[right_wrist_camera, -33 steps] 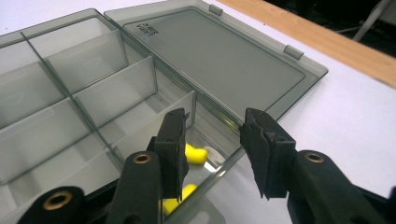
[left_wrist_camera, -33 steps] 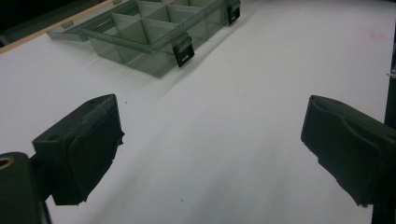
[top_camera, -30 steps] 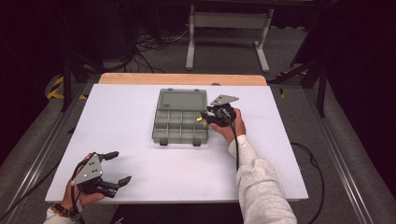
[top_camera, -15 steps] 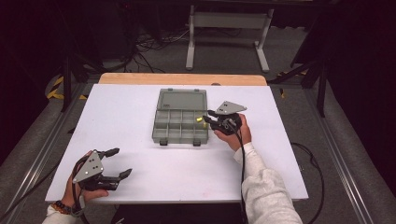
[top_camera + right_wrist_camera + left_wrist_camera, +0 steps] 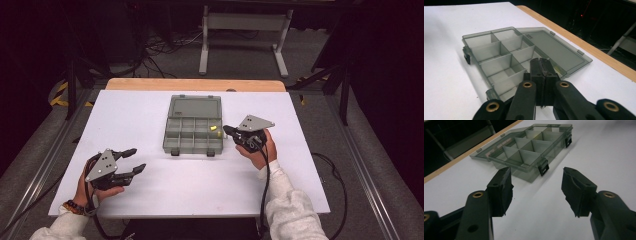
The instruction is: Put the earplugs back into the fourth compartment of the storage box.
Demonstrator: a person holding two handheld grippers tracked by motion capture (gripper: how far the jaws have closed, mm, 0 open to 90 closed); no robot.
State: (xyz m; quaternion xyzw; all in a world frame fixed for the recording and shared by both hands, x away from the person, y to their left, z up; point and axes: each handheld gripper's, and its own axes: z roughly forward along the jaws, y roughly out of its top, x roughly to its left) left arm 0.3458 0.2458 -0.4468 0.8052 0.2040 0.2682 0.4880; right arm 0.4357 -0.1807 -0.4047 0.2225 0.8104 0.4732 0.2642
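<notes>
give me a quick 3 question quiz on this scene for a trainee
1. True or false: the box has its lid shut.
2. Which gripper has its jaws open? A) left gripper B) right gripper C) both
3. Fill in: the small yellow piece lies in a compartment on the box's ____ side, as the high view shows it.

Key
1. False: the lid lies open, flat on the table behind the compartments.
2. A: the left jaws stand wide apart; the right jaws are pressed together at the box's right edge.
3. Right, beside the right gripper's tips.
</notes>
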